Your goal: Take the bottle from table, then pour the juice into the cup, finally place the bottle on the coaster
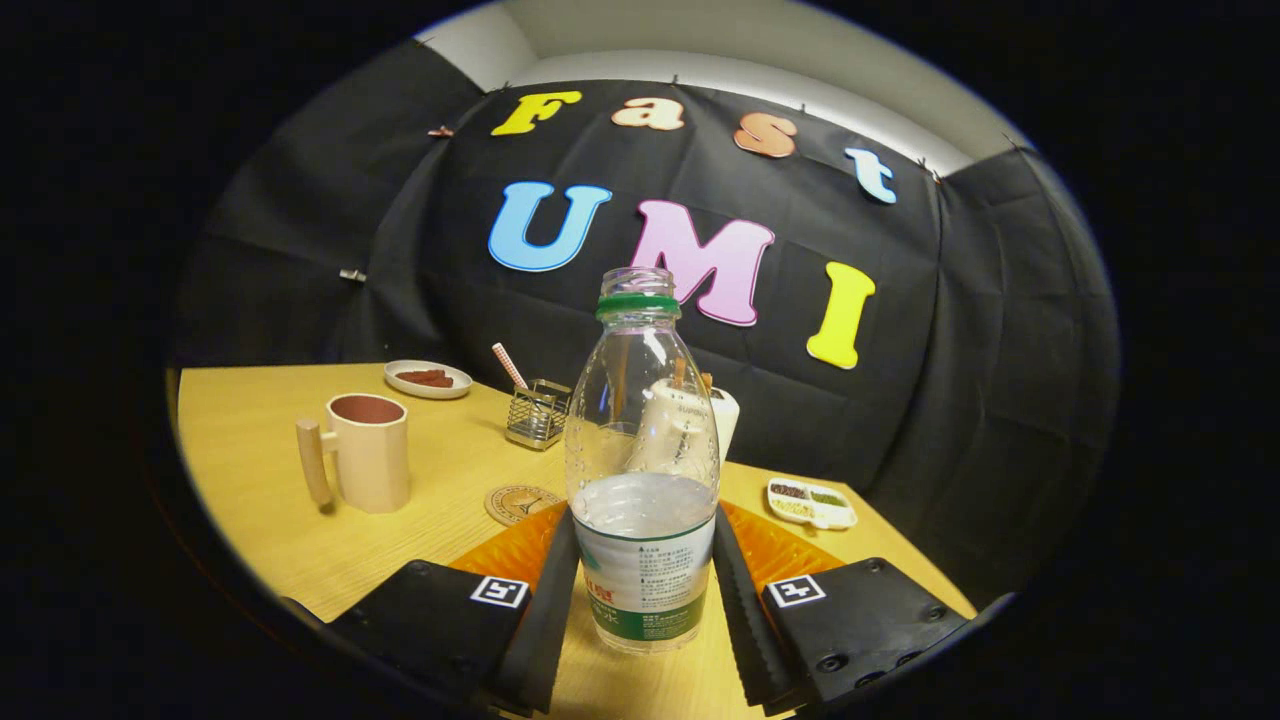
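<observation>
A clear plastic bottle [643, 470] with a green neck ring, no cap and a white and green label stands upright between my fingers, about one third full of clear liquid. My gripper [645, 520] is shut on the bottle, one finger pressing each side of the label. I cannot tell whether its base touches the wooden table [250, 540]. A beige cup [365, 452] with a wooden handle stands beyond the fingers to the left. The round coaster [520, 503] lies between the cup and the bottle, just ahead of the left finger.
A small plate [428, 378] with brown pieces sits far back left. A wire holder [538, 412] with a striped straw stands behind the coaster. A white container [725, 415] shows behind the bottle. A divided white dish [810, 502] lies to the right, near the table's edge.
</observation>
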A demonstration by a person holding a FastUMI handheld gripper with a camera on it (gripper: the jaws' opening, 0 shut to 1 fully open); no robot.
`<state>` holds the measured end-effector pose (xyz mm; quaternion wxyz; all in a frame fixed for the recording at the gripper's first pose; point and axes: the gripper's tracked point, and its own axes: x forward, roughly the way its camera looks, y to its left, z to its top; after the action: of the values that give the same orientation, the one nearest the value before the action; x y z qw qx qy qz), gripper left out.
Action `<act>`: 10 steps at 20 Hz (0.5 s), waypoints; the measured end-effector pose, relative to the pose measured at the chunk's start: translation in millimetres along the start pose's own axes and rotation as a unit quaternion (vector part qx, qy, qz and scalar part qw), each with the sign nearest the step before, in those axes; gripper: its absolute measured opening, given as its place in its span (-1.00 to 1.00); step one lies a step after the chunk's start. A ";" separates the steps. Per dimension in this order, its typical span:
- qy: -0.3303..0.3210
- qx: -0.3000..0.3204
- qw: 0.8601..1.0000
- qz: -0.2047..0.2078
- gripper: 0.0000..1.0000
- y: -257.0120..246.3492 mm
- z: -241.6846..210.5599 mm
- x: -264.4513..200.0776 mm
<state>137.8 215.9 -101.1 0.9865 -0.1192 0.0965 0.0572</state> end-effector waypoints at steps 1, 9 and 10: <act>-0.005 -0.022 1.000 0.000 0.43 -1.1 7.0 3.4; -0.035 -0.202 0.979 -0.016 0.43 7.5 40.8 24.7; -0.037 -0.224 0.974 -0.018 0.42 9.6 42.7 27.2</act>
<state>170.6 238.2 -68.2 0.9386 -0.3365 0.0421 0.0639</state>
